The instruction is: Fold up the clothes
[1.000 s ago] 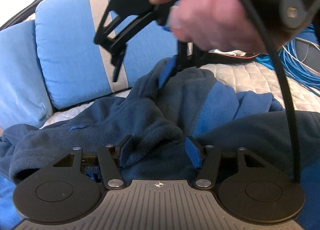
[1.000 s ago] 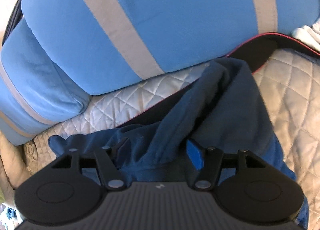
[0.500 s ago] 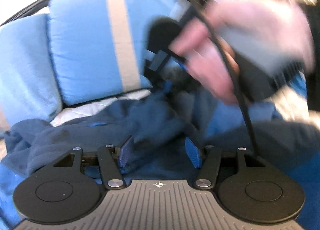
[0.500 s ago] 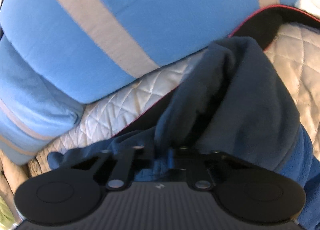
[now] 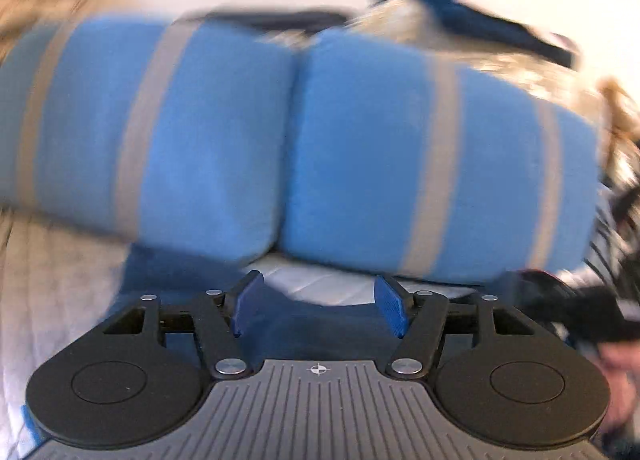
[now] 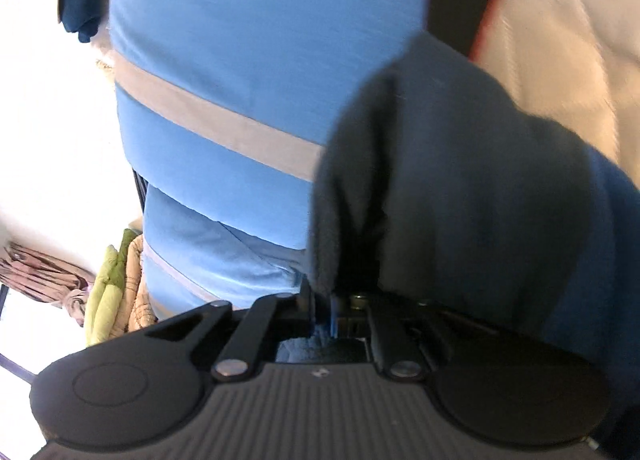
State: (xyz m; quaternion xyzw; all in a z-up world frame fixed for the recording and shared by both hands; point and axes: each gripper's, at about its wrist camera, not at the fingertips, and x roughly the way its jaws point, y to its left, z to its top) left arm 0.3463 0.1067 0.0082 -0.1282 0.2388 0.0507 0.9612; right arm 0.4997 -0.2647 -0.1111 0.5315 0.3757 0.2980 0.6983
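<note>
A dark blue fleece garment [image 6: 460, 180] hangs bunched in the right wrist view, lifted in front of the blue cushions. My right gripper [image 6: 324, 308] is shut on a fold of that fleece, which drapes over its right finger. In the left wrist view my left gripper [image 5: 318, 306] is open, its blue pads [image 5: 390, 310] spread apart. A flat part of the fleece garment [image 5: 312, 328] lies under and between them, not gripped. The view is blurred by motion.
Two light blue cushions with grey stripes [image 5: 400, 148] stand behind on a white quilted cover [image 5: 52, 300]. The same cushions [image 6: 240, 80] fill the right wrist view. Green and beige cloth [image 6: 108, 292] lies at lower left. A dark blurred object [image 5: 568, 312] sits at far right.
My right gripper has shut on the fleece and lifted it, tilting to the right. The left gripper has swung toward the cushions; the hand and the other gripper have left its view.
</note>
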